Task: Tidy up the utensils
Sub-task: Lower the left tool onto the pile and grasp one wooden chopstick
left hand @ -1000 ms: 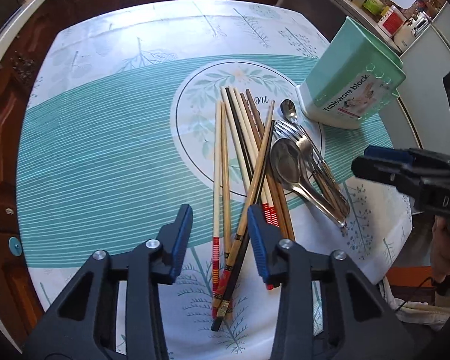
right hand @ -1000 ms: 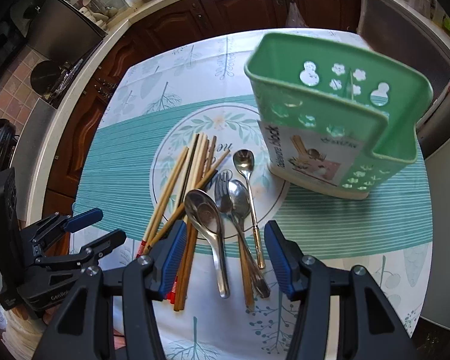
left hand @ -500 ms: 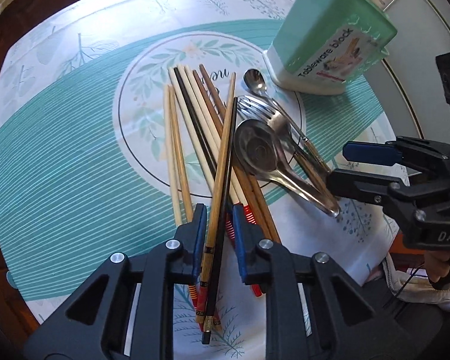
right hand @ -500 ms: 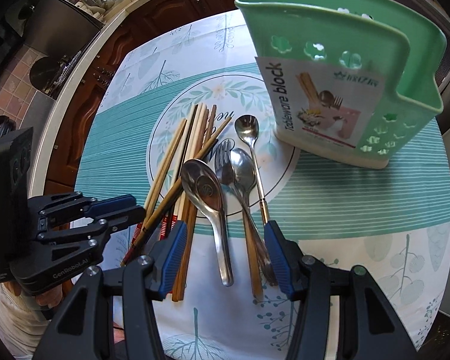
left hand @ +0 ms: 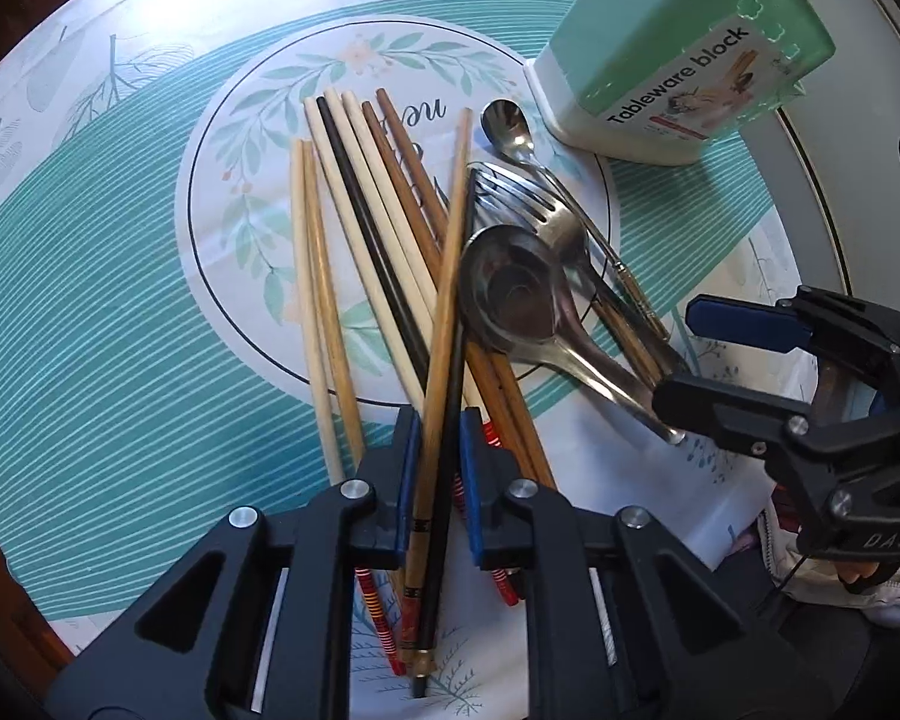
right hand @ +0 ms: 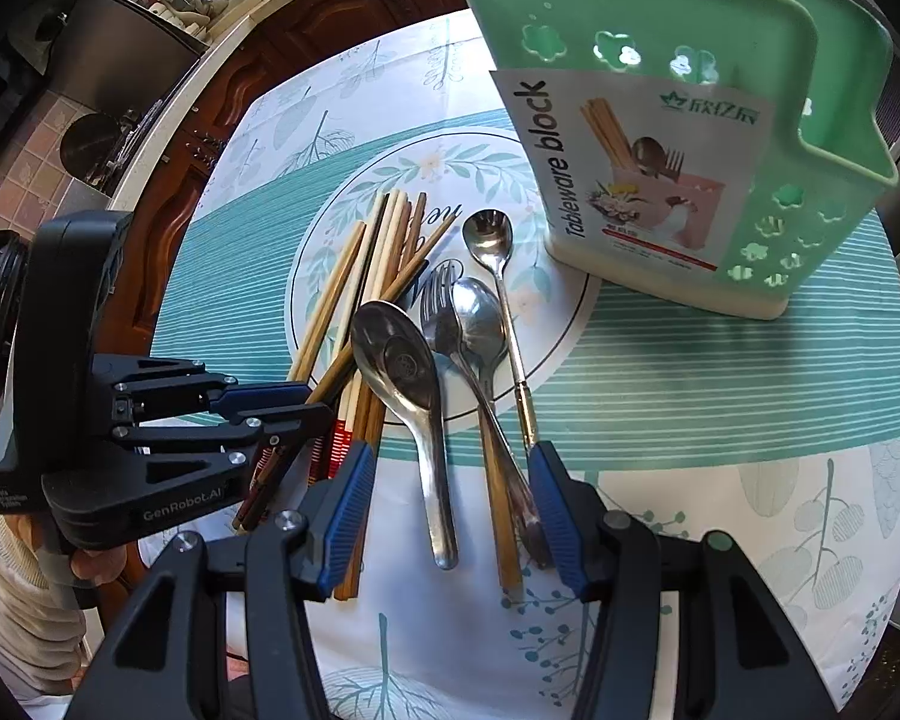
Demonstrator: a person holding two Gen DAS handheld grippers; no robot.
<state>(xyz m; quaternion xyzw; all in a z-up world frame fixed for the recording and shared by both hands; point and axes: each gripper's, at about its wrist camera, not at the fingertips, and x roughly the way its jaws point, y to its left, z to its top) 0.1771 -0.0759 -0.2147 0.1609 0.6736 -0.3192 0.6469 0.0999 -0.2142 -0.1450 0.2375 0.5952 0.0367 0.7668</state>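
- Left wrist view: the left gripper [left hand: 438,480] is closed on two chopsticks [left hand: 444,324], one light brown and one black, which cross over the rest of the pile.
- The other chopsticks [left hand: 360,228] lie side by side on the tablecloth [left hand: 120,312], inside the round leaf print.
- Just right of them lie a big spoon [left hand: 513,294], a fork [left hand: 528,204] and a small spoon [left hand: 507,126], partly one over another.
- The green utensil holder [left hand: 678,42] stands upright at the far right, close to the small spoon.
- The right gripper [left hand: 708,354] is seen at the right, its fingers apart, near the handle of the big spoon.
- Right wrist view: the right gripper [right hand: 450,510] is wide open, low over the handles of the big spoon [right hand: 396,360], the fork [right hand: 441,312] and a second spoon [right hand: 477,324]; the handles lie between its fingers.
- The small spoon [right hand: 487,234] lies toward the utensil holder [right hand: 660,138], which stands at the far right on the tablecloth [right hand: 720,390].
- The left gripper [right hand: 306,405] is at the left, clamped on the two chopsticks [right hand: 384,294] near their decorated ends.
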